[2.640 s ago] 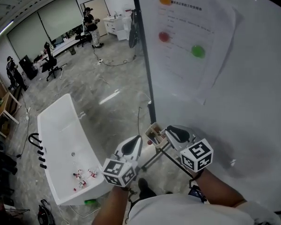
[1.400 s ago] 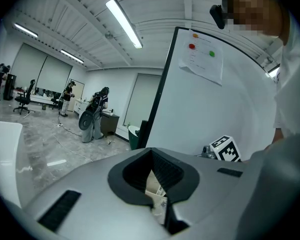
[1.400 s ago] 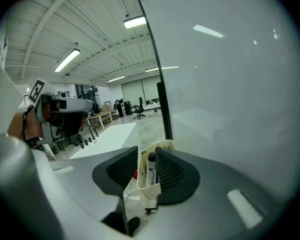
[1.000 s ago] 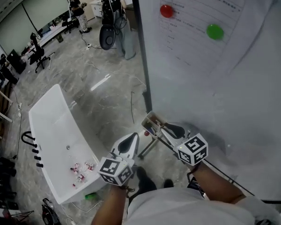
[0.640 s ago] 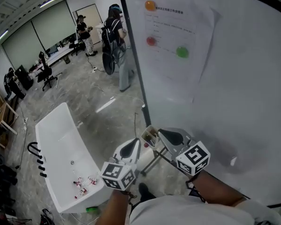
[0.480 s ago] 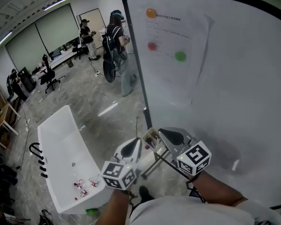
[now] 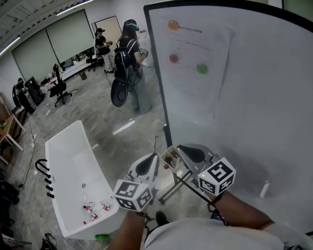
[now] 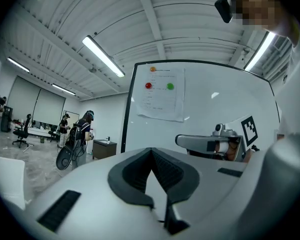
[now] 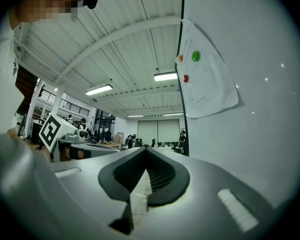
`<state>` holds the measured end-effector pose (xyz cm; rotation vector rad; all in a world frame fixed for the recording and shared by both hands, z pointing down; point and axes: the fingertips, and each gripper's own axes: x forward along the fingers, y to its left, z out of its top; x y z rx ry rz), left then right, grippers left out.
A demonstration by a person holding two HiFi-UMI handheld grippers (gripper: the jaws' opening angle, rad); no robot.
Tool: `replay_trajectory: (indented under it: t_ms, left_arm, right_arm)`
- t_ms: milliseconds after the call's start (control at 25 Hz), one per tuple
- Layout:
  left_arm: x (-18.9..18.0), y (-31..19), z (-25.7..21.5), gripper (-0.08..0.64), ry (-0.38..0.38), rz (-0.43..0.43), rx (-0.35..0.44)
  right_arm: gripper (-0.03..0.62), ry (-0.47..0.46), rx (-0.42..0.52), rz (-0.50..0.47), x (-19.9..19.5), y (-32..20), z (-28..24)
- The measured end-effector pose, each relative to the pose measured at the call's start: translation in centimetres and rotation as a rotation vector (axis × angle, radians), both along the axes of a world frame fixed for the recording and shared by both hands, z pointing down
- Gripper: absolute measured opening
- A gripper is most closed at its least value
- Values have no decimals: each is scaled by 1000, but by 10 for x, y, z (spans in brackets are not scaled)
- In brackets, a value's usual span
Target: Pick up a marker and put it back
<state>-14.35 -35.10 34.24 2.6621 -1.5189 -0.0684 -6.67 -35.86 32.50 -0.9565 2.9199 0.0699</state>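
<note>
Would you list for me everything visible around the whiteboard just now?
whiteboard: one, white with a dark frame, right.
paper sheet: one, white, on the whiteboard's upper left.
magnets: three, orange, red and green, on the sheet.
small box: one, pale, at the whiteboard's lower left corner; contents too small to tell.
bathtub: one, white, on the floor at left.
people: several, dark clothes, in the background.
left hand-held gripper: one, grey, jaws together, empty.
right hand-held gripper: one, grey, jaws together, empty.
</note>
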Motion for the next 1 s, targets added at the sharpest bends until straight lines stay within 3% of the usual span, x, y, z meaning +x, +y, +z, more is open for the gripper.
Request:
replay_trajectory:
  t_ms: [1000]
  left_arm:
    - [-4, -4, -14, 5, 3, 1, 34]
  right_arm:
    - [2, 4, -44, 19, 1, -10, 0]
